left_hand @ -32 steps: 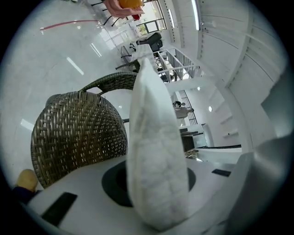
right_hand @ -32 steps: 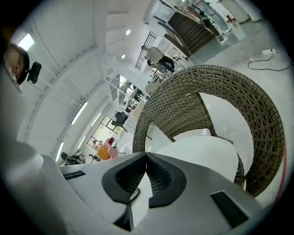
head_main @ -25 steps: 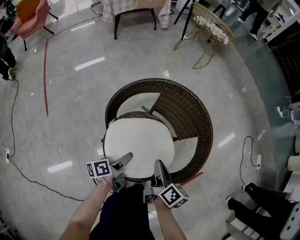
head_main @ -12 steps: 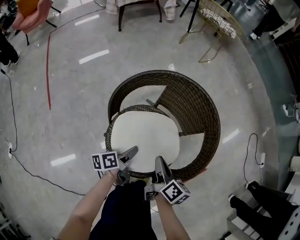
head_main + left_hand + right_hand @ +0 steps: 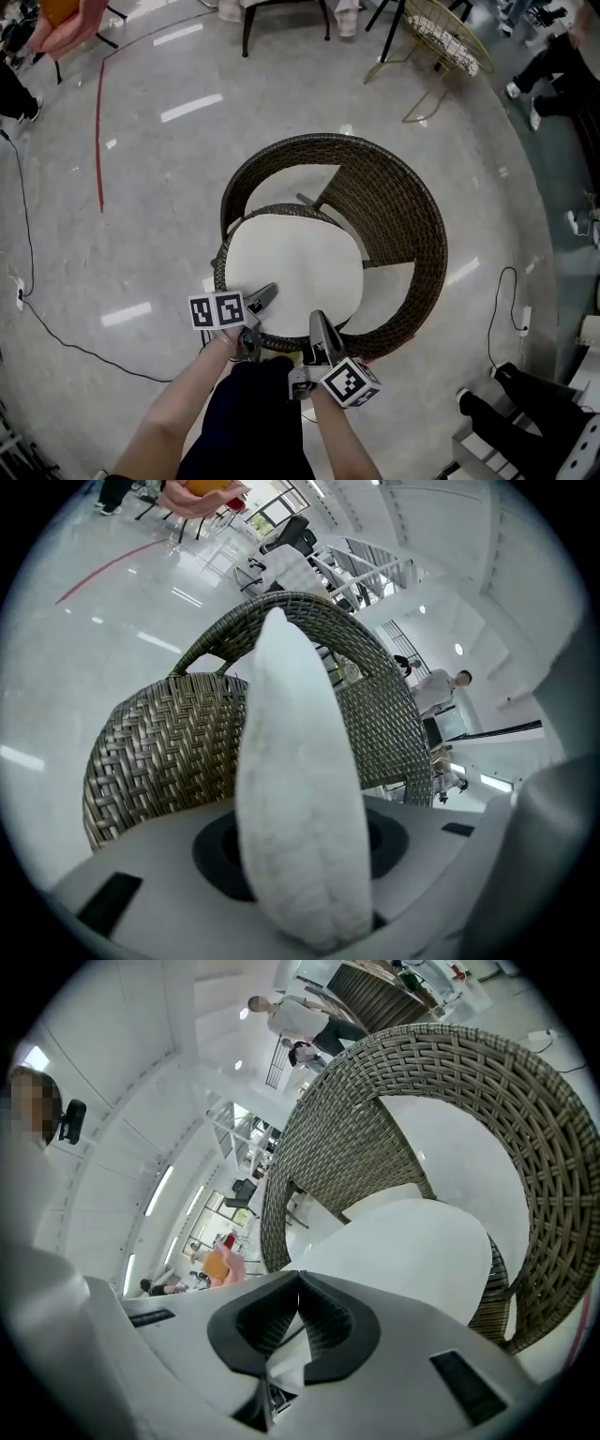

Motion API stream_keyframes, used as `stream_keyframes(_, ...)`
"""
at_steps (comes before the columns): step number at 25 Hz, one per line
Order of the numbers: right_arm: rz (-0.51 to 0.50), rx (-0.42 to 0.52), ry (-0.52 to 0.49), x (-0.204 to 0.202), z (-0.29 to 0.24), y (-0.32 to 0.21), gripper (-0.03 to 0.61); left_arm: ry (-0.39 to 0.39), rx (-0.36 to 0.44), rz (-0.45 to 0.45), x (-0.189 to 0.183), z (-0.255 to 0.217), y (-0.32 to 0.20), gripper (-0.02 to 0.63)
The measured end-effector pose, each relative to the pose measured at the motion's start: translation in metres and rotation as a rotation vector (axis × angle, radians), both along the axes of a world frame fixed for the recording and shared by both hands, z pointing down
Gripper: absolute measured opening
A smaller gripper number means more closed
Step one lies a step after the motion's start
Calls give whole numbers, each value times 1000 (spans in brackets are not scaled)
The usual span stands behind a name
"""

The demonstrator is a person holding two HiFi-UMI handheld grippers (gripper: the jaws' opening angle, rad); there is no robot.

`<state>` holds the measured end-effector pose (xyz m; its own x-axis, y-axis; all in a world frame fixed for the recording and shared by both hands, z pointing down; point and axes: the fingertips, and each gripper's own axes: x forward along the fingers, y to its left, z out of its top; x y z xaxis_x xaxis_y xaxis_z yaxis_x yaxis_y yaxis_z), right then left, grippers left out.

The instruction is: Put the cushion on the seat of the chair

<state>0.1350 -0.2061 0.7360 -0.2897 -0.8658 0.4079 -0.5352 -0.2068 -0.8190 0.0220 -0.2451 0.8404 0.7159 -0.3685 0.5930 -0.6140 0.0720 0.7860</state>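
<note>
- right gripper [image 5: 315, 323]: black ribbed pads are closed together, with a thin white sliver of the cushion's hem pinched between them.
- left gripper [image 5: 259, 302]: jaws are part-way apart and have just been opening. The cushion's plump, rounded edge stands between them and doesn't look squeezed.
- both bodies are smooth pale grey plastic. Each carries a marker cube [image 5: 217, 310] [image 5: 349, 382] with black-and-white square patterns.
- round white cushion [image 5: 292, 267]: a soft disc of slightly fuzzy fabric. It lies flat on the seat, with its near edge at both grippers.
- dark brown woven wicker tub chair [image 5: 398, 220]: tight herringbone weave. The curved backrest wraps round the far and right sides.
- seat rim [image 5: 221, 272]: the same wicker, visible as a narrow band along the cushion's left edge.
- glossy pale grey floor [image 5: 141, 234]: polished, with streaks of reflected ceiling light.
- thin red line [image 5: 97, 141] runs along the floor, left of the chair.
- black cable [image 5: 56, 333] trails across the floor at lower left.
- gold wire-frame chair [image 5: 441, 37]: open metal mesh, top right, well apart from the wicker one.
</note>
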Motion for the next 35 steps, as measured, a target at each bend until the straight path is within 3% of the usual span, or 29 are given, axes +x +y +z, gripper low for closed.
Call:
stream_keyframes(6,1,7,-13,-4,-1,4,-9,-123,19,50,-7,6,4,272)
stream_keyframes(11,3,11,-21,-9,-3,7,-9,-260,30,104,-16,14,8,464)
stream_keyframes(14,-3,15,-21,-11,-1,9,-9,-370,33,127,-27,21,10,506)
stream_keyframes(17,2,11,-25,-11,-1,10,-9,-493,47,174,-39,25,12,517)
stream_keyframes(19,5,12,-26,-13,-3,11,-9,-513,23,181,-46,27,16,518)
stream_keyframes(24,-1,19,-21,-20,-5,13,-9,-492,-4,113,-63,26,23,518)
stream_keyframes(31,12,22,-20,-27,-10,20,-9,-465,72,98,-64,3,23,520)
stream_keyframes(34,24,21,-11,-28,-19,21,-9,-429,124,87,-61,-21,20,486)
stream_keyframes(35,30,26,-6,-28,-25,19,-9,-421,150,76,-61,-32,19,400)
